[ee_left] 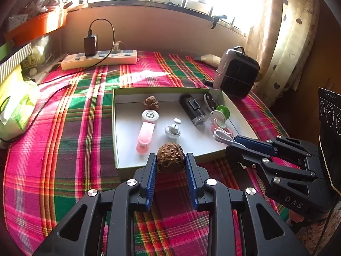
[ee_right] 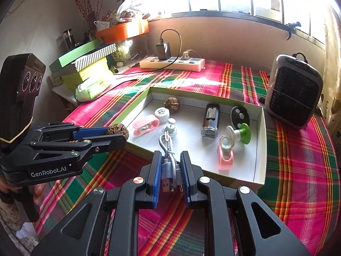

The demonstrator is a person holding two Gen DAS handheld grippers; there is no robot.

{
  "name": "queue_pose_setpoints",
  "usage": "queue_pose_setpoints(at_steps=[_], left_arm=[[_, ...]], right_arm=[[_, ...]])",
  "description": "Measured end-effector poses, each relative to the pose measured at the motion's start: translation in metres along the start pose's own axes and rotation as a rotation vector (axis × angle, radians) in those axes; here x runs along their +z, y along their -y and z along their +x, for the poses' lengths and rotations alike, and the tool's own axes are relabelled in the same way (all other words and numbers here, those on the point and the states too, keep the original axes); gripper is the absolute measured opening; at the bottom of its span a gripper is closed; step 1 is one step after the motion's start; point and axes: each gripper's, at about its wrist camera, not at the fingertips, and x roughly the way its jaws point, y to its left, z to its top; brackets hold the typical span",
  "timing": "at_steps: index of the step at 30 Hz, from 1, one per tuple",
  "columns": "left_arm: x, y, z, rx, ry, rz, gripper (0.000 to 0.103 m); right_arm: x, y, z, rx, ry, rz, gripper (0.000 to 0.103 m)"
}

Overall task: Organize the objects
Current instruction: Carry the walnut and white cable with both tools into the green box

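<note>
My left gripper point(ee_left: 171, 160) is shut on a brown wrinkled walnut point(ee_left: 170, 157), held over the near edge of the shallow white box point(ee_left: 170, 89); the same walnut point(ee_right: 118, 129) shows in the left gripper point(ee_right: 115, 134) in the right wrist view. My right gripper point(ee_right: 170, 160) is shut on a coiled white USB cable point(ee_right: 169, 160), held above the box's near rim point(ee_right: 234, 180). From the left wrist view the right gripper point(ee_left: 236, 140) sits at the box's near right corner with the cable point(ee_left: 222, 135) looping out. A second walnut point(ee_left: 151, 102) lies at the back of the box.
The box also holds a pink clip point(ee_left: 145, 137), a white round cap point(ee_left: 150, 115), a small white knob point(ee_left: 173, 130), a black lighter-like device point(ee_left: 192, 111), a black oval piece point(ee_left: 210, 100) and a green-and-white spool point(ee_left: 220, 114). A power strip point(ee_left: 99, 59), small heater point(ee_left: 236, 74) and tissue pack point(ee_left: 18, 108) stand on the plaid cloth.
</note>
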Motion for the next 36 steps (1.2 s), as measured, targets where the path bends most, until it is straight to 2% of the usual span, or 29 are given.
queue_pose_setpoints(at_steps=[7, 15, 19, 24, 36], left_arm=[[0.01, 0.005, 0.014, 0.0, -0.015, 0.014, 0.025], [0.017, 0.003, 0.035, 0.015, -0.042, 0.013, 0.025], [0.02, 0.002, 0.041, 0.041, -0.04, 0.024, 0.025], [0.022, 0.001, 0.052, 0.036, -0.062, 0.023, 0.025], [0.022, 0.001, 0.068, 0.042, -0.097, 0.026, 0.025]], right_arm=[[0.02, 0.013, 0.007, -0.034, 0.011, 0.007, 0.019], [0.043, 0.028, 0.035, -0.046, -0.024, 0.038, 0.019], [0.051, 0.037, 0.052, -0.037, -0.049, 0.066, 0.019], [0.058, 0.039, 0.065, -0.007, -0.066, 0.077, 0.019], [0.069, 0.042, 0.096, -0.009, -0.124, 0.078, 0.019]])
